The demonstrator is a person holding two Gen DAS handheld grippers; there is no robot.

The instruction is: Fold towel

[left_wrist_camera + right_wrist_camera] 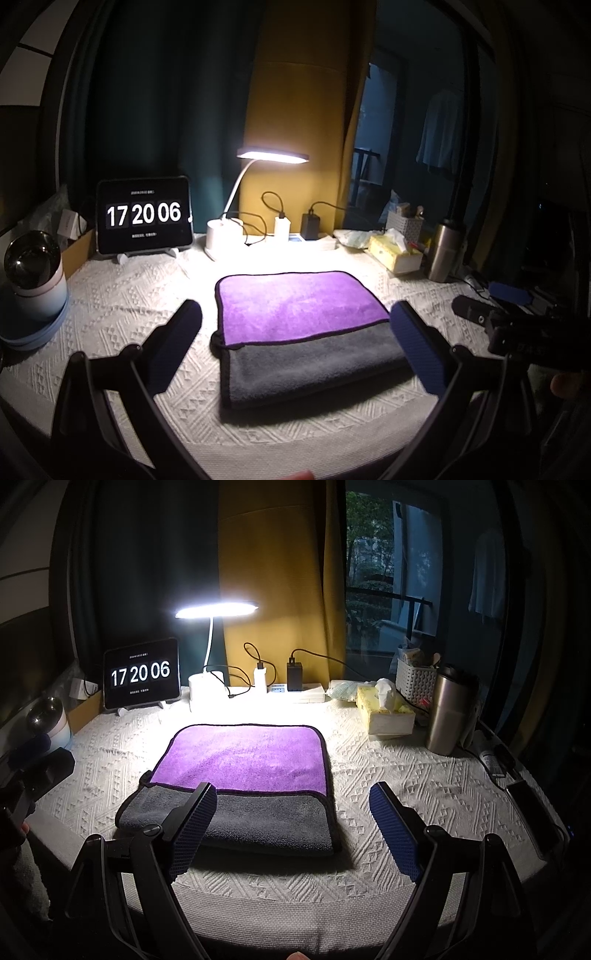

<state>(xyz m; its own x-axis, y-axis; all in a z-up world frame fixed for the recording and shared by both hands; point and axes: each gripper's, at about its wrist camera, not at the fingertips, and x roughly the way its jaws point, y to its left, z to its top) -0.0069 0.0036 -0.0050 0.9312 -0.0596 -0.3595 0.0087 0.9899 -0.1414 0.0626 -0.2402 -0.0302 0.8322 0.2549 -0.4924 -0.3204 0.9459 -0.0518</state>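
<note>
Towel [303, 332] lies folded; left hand-held gripper [295, 332] and right hand-held gripper [291, 823] gape empty.

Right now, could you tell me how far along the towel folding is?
One fold looks done: the towel lies flat on the tablecloth, its purple face turned over the grey, leaving a grey strip nearest the cameras. Nothing is in hand: the left gripper and right gripper are open. Any further folds remain.
</note>
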